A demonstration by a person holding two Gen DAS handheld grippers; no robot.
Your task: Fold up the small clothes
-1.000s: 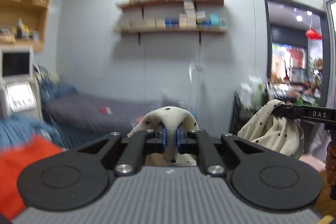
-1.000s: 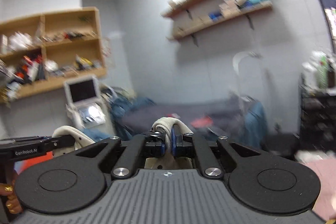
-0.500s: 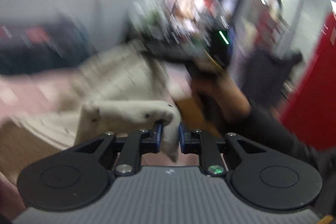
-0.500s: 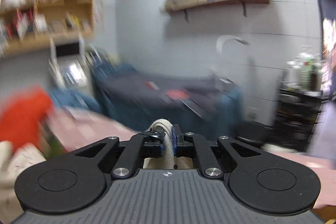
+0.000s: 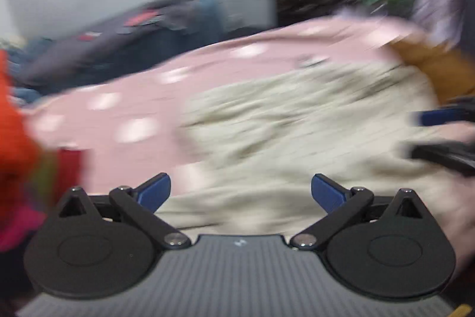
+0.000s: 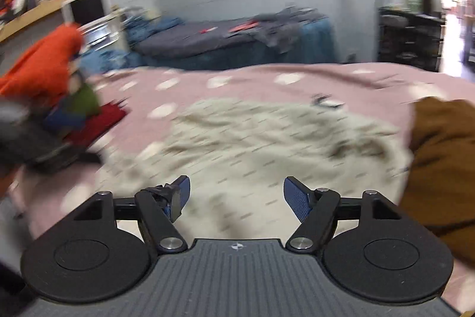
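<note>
The garment (image 6: 252, 144) lies on the bedspread (image 6: 267, 82), a clothes pile (image 6: 50, 85) to its left, another garment (image 6: 442, 156) to its right.

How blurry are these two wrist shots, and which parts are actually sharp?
Left wrist view: heavy motion smear across the cream garment and pink spotted cover; only the left claw looks crisp. Right wrist view: milder streaking on the garment's dots, the right claw sharp, fisheye bending the wall lines.

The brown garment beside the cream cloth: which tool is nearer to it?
Right. The brown garment lies just beside the right tool; the left tool is across the cream cloth from it.
</note>
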